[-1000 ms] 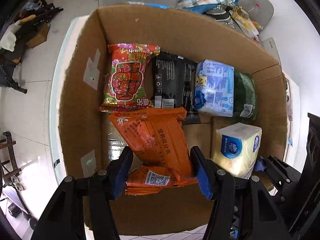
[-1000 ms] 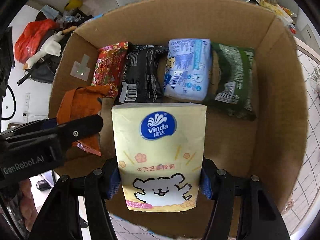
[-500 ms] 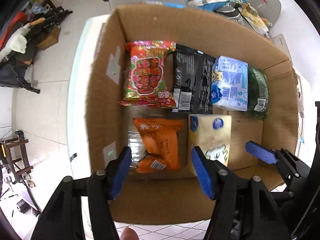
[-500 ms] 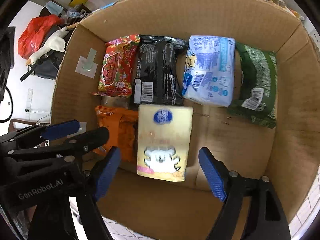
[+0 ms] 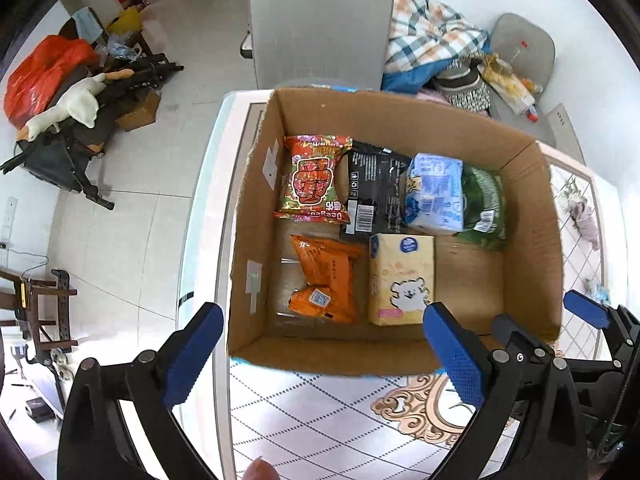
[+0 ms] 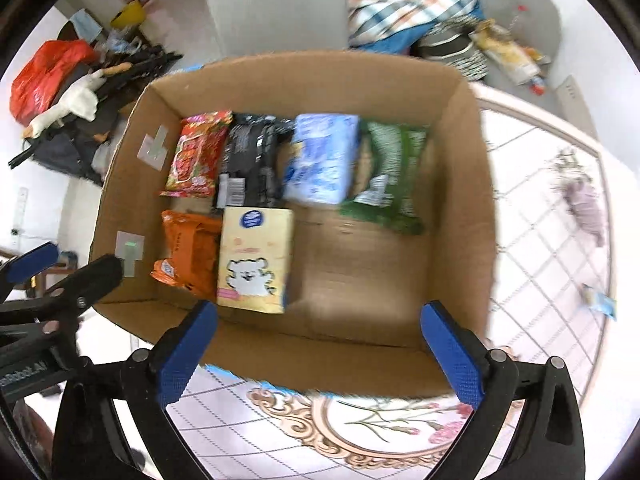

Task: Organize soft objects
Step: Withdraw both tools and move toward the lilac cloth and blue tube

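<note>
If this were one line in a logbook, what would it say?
left gripper: open, empty | right gripper: open, empty | orange packet, yellow tissue pack: side by side in cardboard box | box front right: free

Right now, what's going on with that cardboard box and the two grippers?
Both grippers are open and empty, held above the near edge of the brown cardboard box: the left gripper and the right gripper. Inside, an orange snack packet and a pale yellow tissue pack with a white bear lie side by side in the near row. Behind them sit a red packet, a black packet, a light blue pack and a green packet.
</note>
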